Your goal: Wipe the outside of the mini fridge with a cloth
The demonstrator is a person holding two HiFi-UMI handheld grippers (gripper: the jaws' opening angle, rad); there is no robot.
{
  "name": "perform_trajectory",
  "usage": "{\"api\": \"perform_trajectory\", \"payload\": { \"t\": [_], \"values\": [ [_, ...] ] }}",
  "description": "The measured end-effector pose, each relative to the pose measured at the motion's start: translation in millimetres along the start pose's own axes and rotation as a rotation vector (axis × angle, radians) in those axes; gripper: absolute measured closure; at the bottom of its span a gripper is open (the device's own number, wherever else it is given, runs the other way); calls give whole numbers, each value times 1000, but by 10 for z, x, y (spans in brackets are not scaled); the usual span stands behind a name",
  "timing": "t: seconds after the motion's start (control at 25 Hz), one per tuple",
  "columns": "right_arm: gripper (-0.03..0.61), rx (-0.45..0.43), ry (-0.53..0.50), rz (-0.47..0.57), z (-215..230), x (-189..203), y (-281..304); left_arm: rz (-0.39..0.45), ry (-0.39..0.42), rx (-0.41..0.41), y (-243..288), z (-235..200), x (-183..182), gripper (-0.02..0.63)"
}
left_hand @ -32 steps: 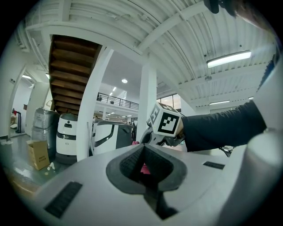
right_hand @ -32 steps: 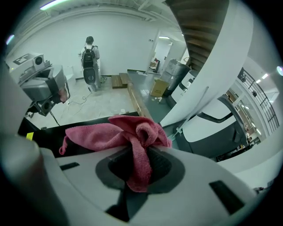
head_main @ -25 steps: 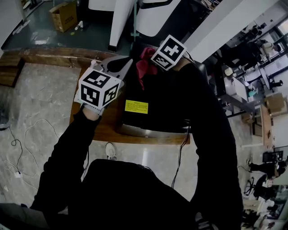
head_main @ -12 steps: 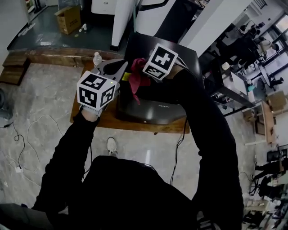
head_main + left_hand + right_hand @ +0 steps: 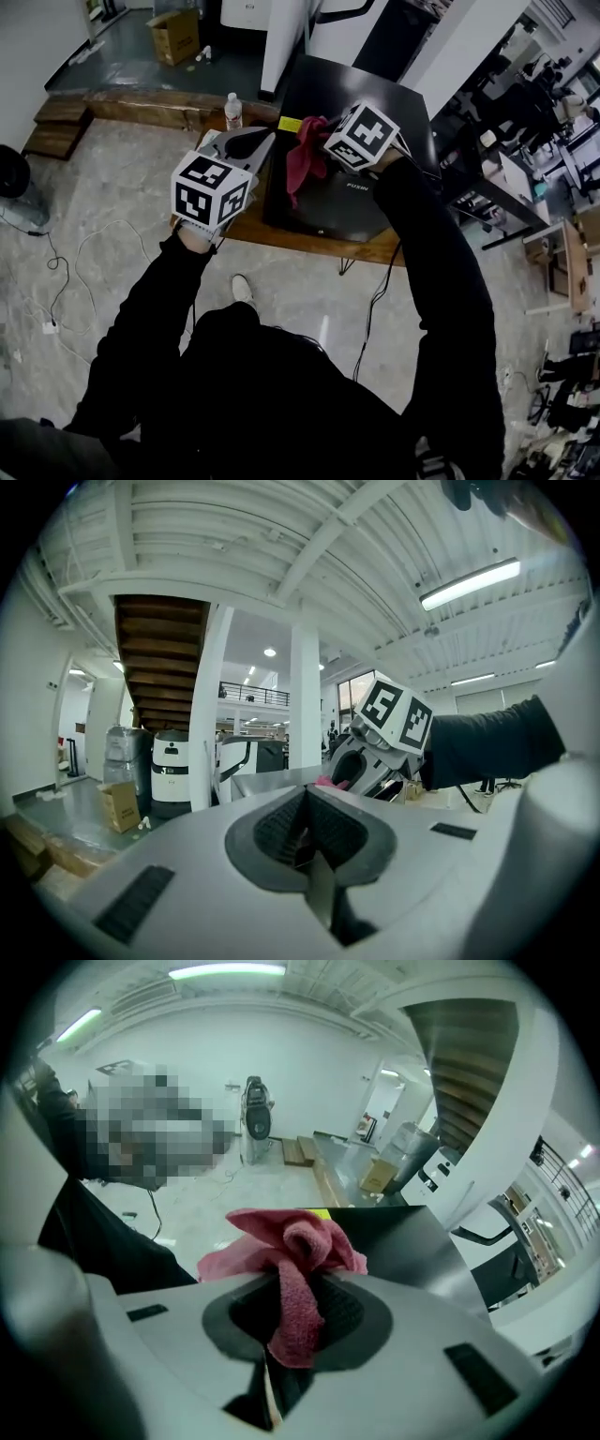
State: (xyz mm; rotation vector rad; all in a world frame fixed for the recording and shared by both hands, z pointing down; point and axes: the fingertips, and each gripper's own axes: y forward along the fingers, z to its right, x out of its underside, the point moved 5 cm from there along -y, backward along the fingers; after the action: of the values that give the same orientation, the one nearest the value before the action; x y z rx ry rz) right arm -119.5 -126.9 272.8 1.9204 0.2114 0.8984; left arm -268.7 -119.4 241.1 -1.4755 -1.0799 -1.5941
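Setting: a pale stone-patterned floor [image 5: 103,206] is seen from above. A low wooden table [image 5: 309,242] is stood on it, and loose cables [image 5: 66,267] are trailed across it at left.
Mini fridge [image 5: 347,202]: black, box-shaped, matt. It is set on the table. A yellow label [image 5: 290,124] is fixed near its far left edge, and small pale lettering is carried on the face turned toward the person.
Cloth [image 5: 305,155]: red-pink terry, bunched. It is held over the fridge's left part with a tail hanging down (contact with the surface cannot be confirmed).
Right gripper [image 5: 330,142]: the jaws are clamped on a fold of the cloth, which is pinched between the dark pads.
Left gripper [image 5: 262,141]: the jaws are pressed together with nothing between them. It is held just left of the fridge, near the right gripper.
Head view only: the table, the floor, a water bottle [image 5: 233,111] and a cardboard box [image 5: 178,35] are shown.
Left gripper view only: a wooden staircase [image 5: 159,658], a white pillar [image 5: 305,714] and a ceiling strip light [image 5: 469,583] are shown.
Right gripper view only: the terry pile and the pinch itself are shown close up.
Counts: two grippers, two marker cubes [image 5: 211,187], one cloth, one fridge, one bottle, one box.
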Motion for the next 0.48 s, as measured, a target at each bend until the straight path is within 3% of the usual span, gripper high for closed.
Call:
{"api": "perform_trajectory", "payload": {
  "t": [0.08, 0.28, 0.48],
  "values": [
    [500, 40, 86, 154, -31, -44, -184, 14, 19, -11, -127, -11, -69, 607],
    [497, 171, 409, 722, -313, -286, -533, 92, 55, -28, -329, -314, -173, 607],
    [495, 178, 691, 1049, -655, -678, -177, 143, 48, 9, -302, -976, -151, 607]
  ]
}}
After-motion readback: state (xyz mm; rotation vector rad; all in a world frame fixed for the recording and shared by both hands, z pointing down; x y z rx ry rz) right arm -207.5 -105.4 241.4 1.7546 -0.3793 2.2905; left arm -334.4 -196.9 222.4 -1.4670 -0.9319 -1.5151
